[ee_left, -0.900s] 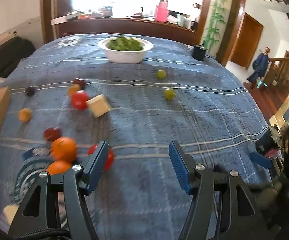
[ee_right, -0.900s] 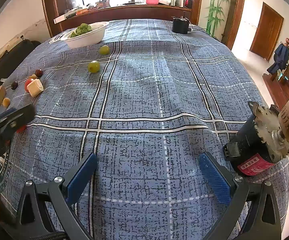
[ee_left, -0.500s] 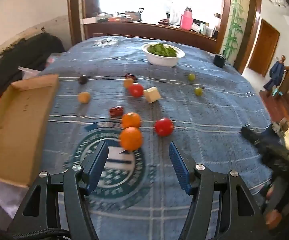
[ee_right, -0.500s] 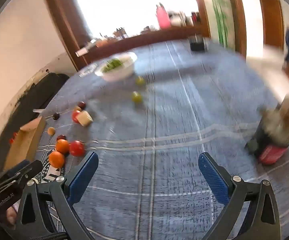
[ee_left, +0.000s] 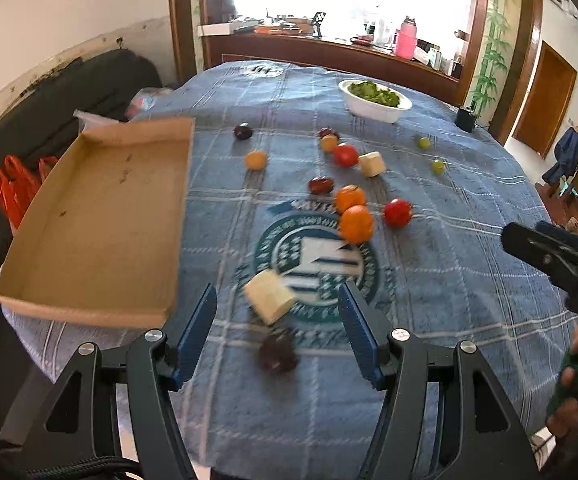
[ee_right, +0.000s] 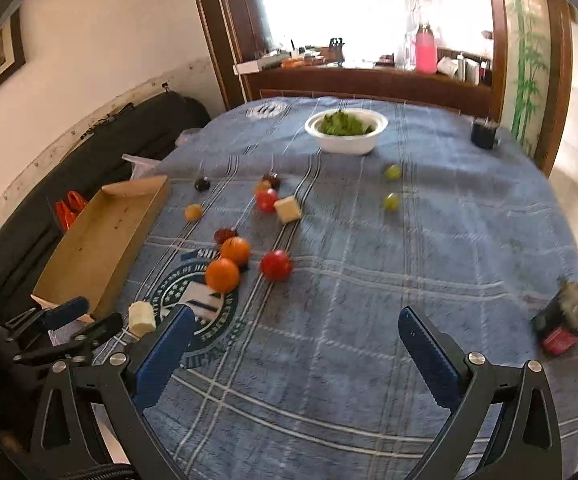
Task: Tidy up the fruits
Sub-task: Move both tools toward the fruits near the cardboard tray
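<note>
Fingers [ee_left: 197, 332] of both grippers spread wide, empty. Oranges [ee_left: 355, 223], tomatoes [ee_left: 397, 212] and small green fruits [ee_right: 391, 201] lie scattered on surface [ee_right: 369, 280]; cardboard tray [ee_left: 101, 220] empty; white bowl [ee_right: 347, 142] holds greens.

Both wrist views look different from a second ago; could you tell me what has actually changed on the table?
Only the cameras moved: both swung left, bringing the cardboard tray, the oranges and a pale cube into view. The left gripper and right gripper stayed open and empty. The fruit and the bowl of greens kept their places.
</note>
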